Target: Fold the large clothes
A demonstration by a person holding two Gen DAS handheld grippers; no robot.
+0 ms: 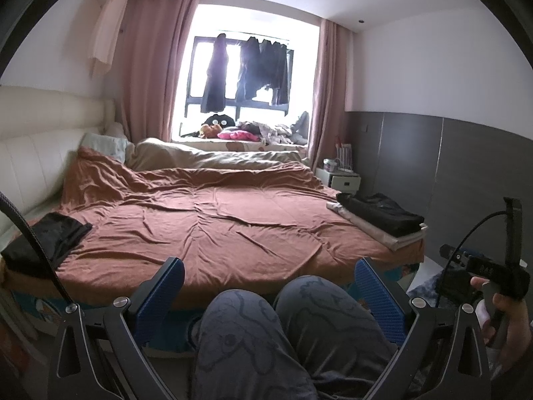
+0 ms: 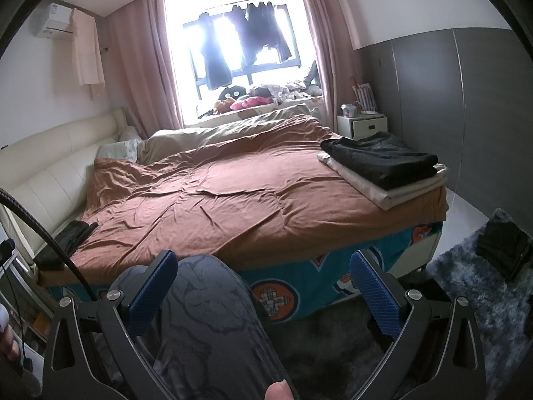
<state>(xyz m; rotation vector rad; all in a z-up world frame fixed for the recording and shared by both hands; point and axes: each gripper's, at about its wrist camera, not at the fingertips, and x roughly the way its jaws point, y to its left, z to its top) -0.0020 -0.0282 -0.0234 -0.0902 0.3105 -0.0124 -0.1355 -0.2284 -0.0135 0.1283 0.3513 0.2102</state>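
Folded clothes (image 2: 383, 163) sit untouched on the bed (image 2: 233, 200); left tongs (image 1: 269, 283) and right tongs (image 2: 263, 273) gape wide, empty

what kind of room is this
A home bedroom, most likely: a large bed under a rumpled brown cover, a white nightstand beside it, and dark clothes hung to dry at the curtained window.

left wrist: low, facing bed (image 1: 233, 220) | right wrist: same, rightward | shared: window (image 2: 240, 33)
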